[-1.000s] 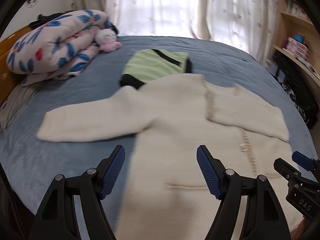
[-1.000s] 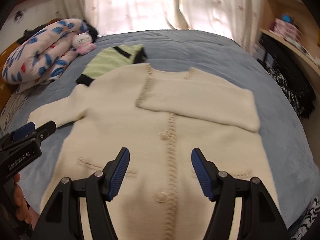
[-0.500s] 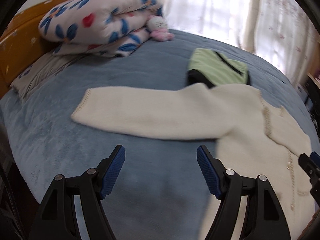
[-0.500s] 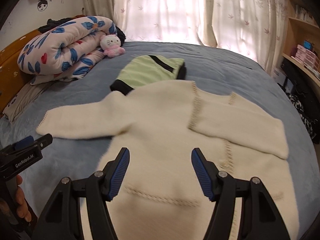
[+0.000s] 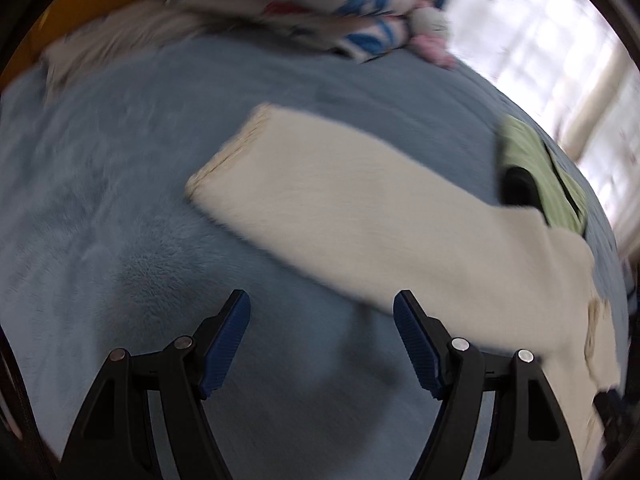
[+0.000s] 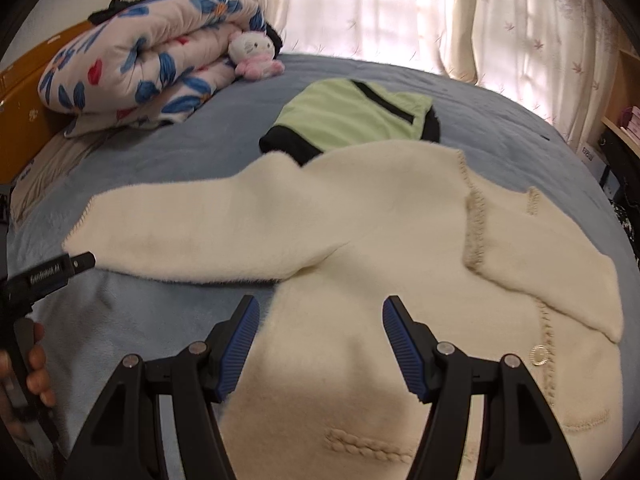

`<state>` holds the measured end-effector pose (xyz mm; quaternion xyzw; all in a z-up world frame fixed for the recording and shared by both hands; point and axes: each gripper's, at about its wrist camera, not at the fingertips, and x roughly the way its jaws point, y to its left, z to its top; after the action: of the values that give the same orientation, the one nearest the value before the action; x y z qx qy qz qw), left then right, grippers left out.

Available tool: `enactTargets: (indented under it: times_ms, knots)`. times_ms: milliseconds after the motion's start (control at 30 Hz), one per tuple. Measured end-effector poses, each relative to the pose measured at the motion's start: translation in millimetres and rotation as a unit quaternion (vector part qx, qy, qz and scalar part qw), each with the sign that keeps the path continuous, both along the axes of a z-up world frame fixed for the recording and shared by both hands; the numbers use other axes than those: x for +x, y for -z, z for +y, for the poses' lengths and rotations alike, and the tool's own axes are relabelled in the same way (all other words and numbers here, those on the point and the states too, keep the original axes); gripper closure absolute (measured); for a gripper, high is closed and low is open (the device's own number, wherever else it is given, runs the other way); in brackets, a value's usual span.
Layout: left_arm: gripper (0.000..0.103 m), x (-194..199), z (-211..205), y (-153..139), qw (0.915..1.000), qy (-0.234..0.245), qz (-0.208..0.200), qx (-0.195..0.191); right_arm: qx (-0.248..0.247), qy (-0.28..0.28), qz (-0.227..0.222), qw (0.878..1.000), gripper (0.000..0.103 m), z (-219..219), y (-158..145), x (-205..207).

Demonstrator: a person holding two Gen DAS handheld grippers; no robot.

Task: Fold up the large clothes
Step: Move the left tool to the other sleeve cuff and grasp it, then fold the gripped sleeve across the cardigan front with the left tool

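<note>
A cream knit cardigan (image 6: 380, 248) lies flat on the blue bed cover (image 6: 140, 320). Its right sleeve is folded across the chest; its left sleeve (image 5: 340, 200) stretches out flat to the left, cuff (image 5: 228, 156) at the far end. My left gripper (image 5: 322, 332) is open and empty, low over the blue cover just short of the sleeve; it also shows at the left edge of the right wrist view (image 6: 52, 276). My right gripper (image 6: 320, 340) is open and empty above the cardigan's lower body.
A folded green and black garment (image 6: 352, 120) lies just beyond the cardigan's shoulder. A rolled floral duvet (image 6: 140, 64) and a small plush toy (image 6: 254, 56) sit at the headboard side. Curtains (image 6: 400, 8) hang behind; shelves (image 6: 624, 120) stand at the right.
My left gripper has swung left and dropped closer to the outstretched sleeve and its cuff. My right gripper has also turned slightly left over the cardigan body. Both stay open.
</note>
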<state>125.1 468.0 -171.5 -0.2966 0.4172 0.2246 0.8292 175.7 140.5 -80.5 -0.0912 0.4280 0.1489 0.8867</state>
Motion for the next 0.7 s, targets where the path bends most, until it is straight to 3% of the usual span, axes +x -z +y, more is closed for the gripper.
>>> enactTargets:
  times_ms: [133,300,333,400,500,600,700]
  knots:
    - [0.030,7.2,24.6,19.9,0.9988,-0.020,-0.019,-0.040,-0.007,-0.003,0.016,1.000,0.039,5.8,16.0,7.0]
    - [0.029,31.7,30.4,26.7,0.9992,-0.030,-0.019,-0.020,-0.001,-0.002,0.040,0.999,0.039,7.6,31.1,14.5]
    - [0.038,38.0,30.5,26.2,0.9993,-0.030,-0.019,-0.012,0.000,-0.001,0.042,0.999,0.039,6.6,32.7,15.4]
    - [0.096,53.3,26.0,22.1,0.9995,-0.016,-0.010,0.024,0.003,0.001,0.046,0.999,0.039,2.5,35.4,16.2]
    - [0.097,68.0,12.8,5.6,0.9984,-0.007,-0.003,0.056,0.011,0.007,0.048,0.999,0.039,-7.4,35.2,17.1]
    - [0.098,71.2,-16.4,-32.5,0.9943,0.007,-0.038,0.099,0.025,0.019,0.045,0.998,0.039,-24.8,30.7,17.5]
    - [0.098,74.1,-65.5,-77.4,0.9876,0.053,-0.091,0.116,0.044,0.043,0.043,0.997,0.039,-51.6,24.9,18.9]
